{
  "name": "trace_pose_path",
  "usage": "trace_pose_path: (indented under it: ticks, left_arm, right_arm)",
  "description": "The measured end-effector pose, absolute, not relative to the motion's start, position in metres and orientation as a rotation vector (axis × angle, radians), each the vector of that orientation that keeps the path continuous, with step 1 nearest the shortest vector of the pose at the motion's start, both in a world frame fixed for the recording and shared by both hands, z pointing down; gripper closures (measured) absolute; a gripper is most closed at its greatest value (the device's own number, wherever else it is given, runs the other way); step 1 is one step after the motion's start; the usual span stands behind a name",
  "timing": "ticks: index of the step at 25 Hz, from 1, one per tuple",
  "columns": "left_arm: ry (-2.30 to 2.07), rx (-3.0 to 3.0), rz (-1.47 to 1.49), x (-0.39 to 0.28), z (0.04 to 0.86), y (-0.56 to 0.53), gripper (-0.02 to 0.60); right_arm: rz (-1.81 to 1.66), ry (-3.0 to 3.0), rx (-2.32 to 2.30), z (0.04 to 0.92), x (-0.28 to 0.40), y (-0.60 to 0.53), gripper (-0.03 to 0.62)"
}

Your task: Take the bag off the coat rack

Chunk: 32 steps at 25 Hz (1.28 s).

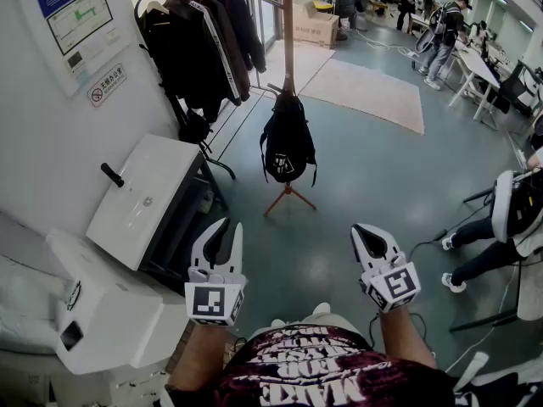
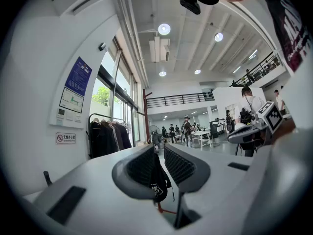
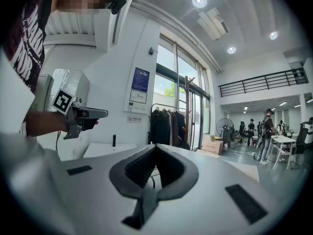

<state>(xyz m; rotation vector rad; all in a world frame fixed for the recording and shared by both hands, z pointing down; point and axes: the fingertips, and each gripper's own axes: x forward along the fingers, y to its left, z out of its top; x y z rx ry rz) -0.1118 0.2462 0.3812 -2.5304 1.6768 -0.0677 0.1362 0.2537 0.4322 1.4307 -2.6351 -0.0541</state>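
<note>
This looks like the approach step. The bag (image 1: pixel 287 147) hangs on the coat rack (image 1: pixel 288 41), straight ahead of both tongs and well apart from them. The left tongs (image 1: pixel 231 225) stand slightly open and the right tongs (image 1: pixel 363 230) are closed; both are empty. Next, I judge, comes stepping closer and lifting the strap off its hook. The grey floor (image 1: pixel 339 193) lies below, with a white cabinet (image 1: pixel 144 197) left of the left tongs and a rail of dark jackets (image 1: pixel 204 41) ahead-left.
</note>
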Motion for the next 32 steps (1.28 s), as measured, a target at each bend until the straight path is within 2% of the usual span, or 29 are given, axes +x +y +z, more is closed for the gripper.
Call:
trace_pose_path:
  ticks: [10, 18, 24, 32]
  left_arm:
    - [1.706, -2.490, -0.046, -0.142, 0.385, 0.271, 0.515]
    - [1.706, -2.554, -0.081, -0.138, 0.410, 0.247, 0.511]
    - [1.708, -2.578, -0.060, -0.129, 0.415, 0.210, 0.483]
    - [1.731, -2.583, -0.087, -0.112, 0.418, 0.145, 0.483]
  right_arm:
    - [-0.041, -2.651, 1.423, 0.429, 0.117, 0.281, 0.586]
    - [0.025, -2.631, 1.458, 0.439, 0.127, 0.249, 0.440]
    - [0.066, -2.639, 1.437, 0.447, 0.140, 0.206, 0.425]
    - [0.084, -2.688, 1.387, 0.454, 0.145, 0.138, 0.418]
